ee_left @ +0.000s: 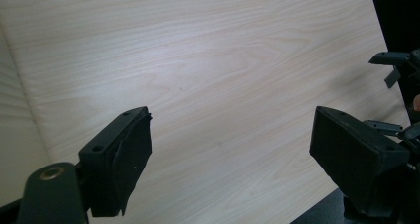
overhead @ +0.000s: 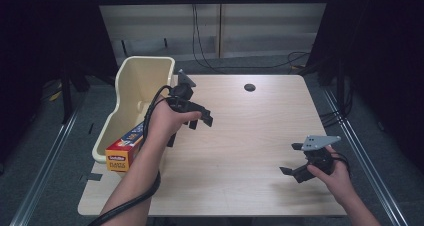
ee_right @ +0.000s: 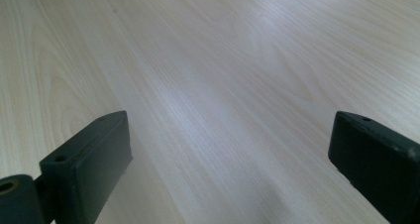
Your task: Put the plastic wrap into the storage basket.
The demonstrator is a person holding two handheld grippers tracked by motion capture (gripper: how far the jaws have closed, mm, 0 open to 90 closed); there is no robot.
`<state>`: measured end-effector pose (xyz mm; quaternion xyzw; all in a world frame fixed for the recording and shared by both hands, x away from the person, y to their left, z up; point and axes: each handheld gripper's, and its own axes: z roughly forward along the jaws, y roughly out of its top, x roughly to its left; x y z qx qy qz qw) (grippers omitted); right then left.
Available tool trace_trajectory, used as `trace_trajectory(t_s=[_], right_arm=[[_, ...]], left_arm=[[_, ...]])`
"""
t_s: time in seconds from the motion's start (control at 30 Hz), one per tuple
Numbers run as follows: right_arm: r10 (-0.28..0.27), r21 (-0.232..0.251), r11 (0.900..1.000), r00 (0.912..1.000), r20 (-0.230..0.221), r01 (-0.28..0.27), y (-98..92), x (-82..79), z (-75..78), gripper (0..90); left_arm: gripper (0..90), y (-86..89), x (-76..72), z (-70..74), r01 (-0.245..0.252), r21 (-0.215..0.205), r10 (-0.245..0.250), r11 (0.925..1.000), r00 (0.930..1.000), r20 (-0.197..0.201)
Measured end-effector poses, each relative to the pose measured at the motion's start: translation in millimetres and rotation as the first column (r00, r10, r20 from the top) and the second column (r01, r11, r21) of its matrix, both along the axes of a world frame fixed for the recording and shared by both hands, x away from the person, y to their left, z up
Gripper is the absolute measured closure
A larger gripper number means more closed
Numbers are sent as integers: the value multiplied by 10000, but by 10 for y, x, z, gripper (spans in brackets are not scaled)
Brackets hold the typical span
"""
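Orange box (overhead: 124,151) in cream bin (overhead: 131,98), just behind left gripper (overhead: 200,121), jaws apart, empty

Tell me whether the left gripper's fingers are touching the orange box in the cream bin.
Apart. In the left gripper view, the left gripper has its fingers open over bare table; the high view shows the orange box behind the forearm.

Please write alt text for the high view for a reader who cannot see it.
A person's left gripper hangs open over a pale wooden table, beside a cream plastic bin holding a long orange and blue box. The right gripper, also open and empty, hovers near the table's right front.
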<state>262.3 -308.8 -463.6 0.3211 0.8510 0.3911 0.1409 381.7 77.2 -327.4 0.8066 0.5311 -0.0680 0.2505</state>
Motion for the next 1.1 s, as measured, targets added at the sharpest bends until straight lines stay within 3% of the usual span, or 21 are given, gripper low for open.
trace_trajectory(t_s=[0.33,0.73,1.1], right_arm=[[-22,-2,10000,10000,-43,22,1,-3,1,27],[6,-64,10000,10000,-34,-6,4,-1,-3,27],[82,-71,9999,10000,-25,-82,2,5,-7,27]], left_arm=[[155,-70,-30,-160,307,-70,-308,9995,9995,-44],[153,-91,-77,-392,212,-199,-214,9996,9997,-132],[152,-78,-112,-570,268,-48,-270,9996,9993,-270]])
